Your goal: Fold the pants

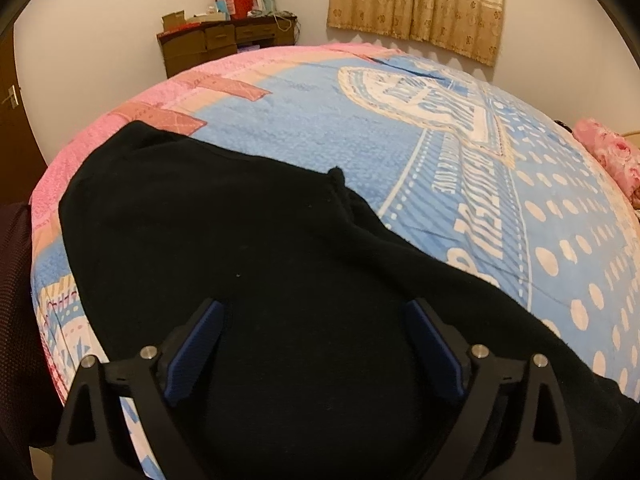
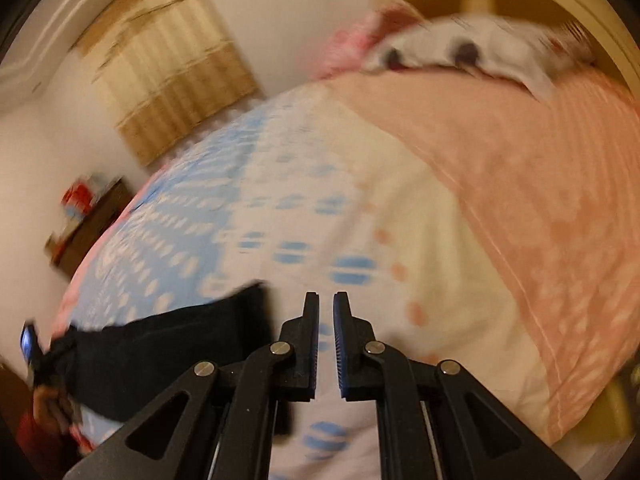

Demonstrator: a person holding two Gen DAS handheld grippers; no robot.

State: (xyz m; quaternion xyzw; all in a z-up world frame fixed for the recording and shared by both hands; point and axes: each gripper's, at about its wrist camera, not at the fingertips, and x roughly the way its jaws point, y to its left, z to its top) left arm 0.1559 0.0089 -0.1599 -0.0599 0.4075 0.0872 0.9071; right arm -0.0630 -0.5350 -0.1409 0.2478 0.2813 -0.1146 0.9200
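One wide bed under a blue-and-pink printed blanket (image 1: 304, 128) carries the black soft-fabric pants (image 1: 248, 264). Left gripper (image 1: 314, 320) fingers gape wide above them; right gripper (image 2: 326, 316) fingers are pinched together, empty. Loose folds may slump unless pinned.

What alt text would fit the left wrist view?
Black pants lie spread across a bed with a blue and pink blanket; the open left gripper hangs over them with nothing between its blue pads. Behind are a cluttered brown dresser and beige curtains.
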